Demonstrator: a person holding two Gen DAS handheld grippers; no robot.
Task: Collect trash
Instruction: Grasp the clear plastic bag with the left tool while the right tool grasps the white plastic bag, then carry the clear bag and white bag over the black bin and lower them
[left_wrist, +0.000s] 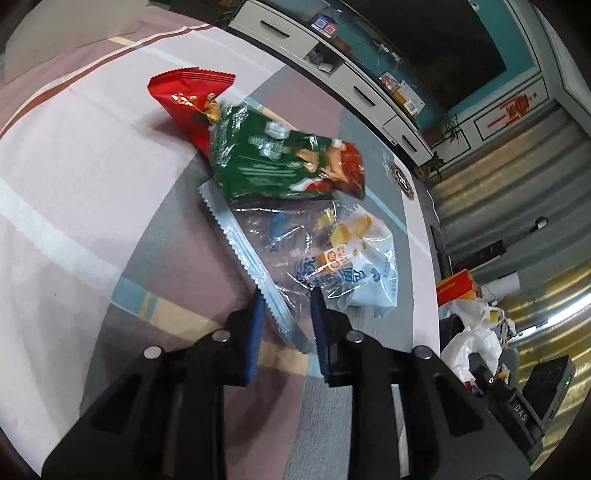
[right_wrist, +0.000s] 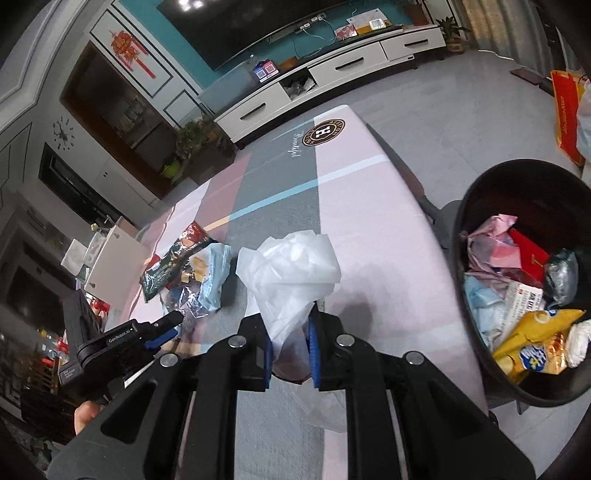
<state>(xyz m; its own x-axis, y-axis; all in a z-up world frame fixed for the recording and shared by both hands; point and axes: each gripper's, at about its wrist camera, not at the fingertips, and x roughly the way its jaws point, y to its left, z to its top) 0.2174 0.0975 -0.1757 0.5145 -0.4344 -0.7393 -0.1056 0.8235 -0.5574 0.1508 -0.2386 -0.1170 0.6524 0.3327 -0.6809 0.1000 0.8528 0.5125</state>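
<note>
The right gripper (right_wrist: 291, 345) has its jaws clamped on a white tissue (right_wrist: 291, 273), left of the bin (right_wrist: 465, 221). The left gripper (left_wrist: 286, 317) has its jaws narrowed around a clear wrapper (left_wrist: 258, 254) on the worktop (left_wrist: 92, 184).

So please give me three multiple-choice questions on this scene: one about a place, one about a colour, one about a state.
1. Where is the trash bin?
A. on the table
B. beside the table's edge, lower down
C. under the TV cabinet

2. What colour is the wrapper farthest from the left gripper?
A. red
B. yellow
C. black

3. What is the right gripper doing?
A. standing open, empty
B. shut on white tissue paper
C. shut on a bottle

Answers: 1 B, the bin stands off the table edge; 2 A, red lies behind the green one; 3 B, paper is pinched between the pads.
</note>
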